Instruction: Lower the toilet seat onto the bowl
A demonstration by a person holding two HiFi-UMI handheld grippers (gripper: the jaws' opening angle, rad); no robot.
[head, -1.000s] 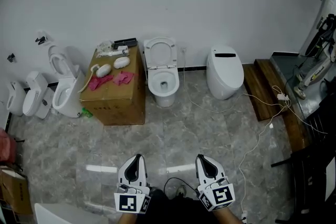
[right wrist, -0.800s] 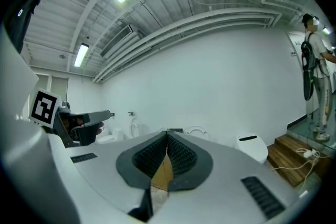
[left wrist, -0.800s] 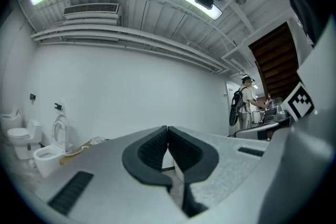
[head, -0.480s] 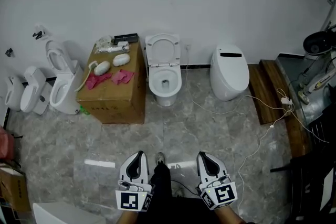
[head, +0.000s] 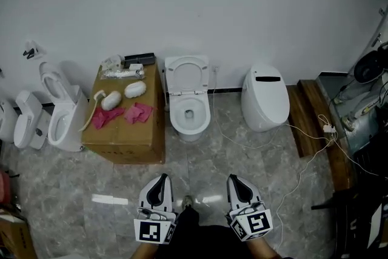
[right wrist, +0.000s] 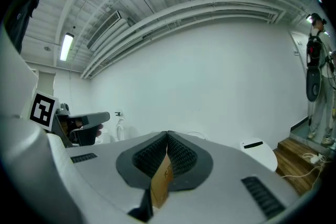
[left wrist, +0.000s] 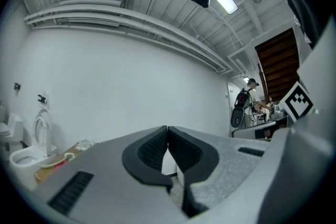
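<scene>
The white toilet [head: 189,113] stands against the far wall in the head view, with its seat [head: 187,73] raised upright against the wall above the open bowl. My left gripper [head: 159,179] and right gripper [head: 233,179] are side by side at the bottom of that view, well short of the toilet, pointing towards it. Both are shut with nothing held. In the left gripper view the jaws [left wrist: 167,127] meet at their tips. The right gripper view shows the same [right wrist: 167,134], with only a strip of brown box seen through the gap behind the tips.
A cardboard box [head: 124,130] with pink cloths and white parts stands left of the toilet. Further left are more white toilets [head: 60,115]. A closed smart toilet [head: 265,97] stands to the right, then a wooden step [head: 306,112], floor cables [head: 303,154] and equipment [head: 370,100].
The whole view has come closer to the wall: the toilet and box sit lower and larger in the head view. Both grippers stay shut and side by side.
</scene>
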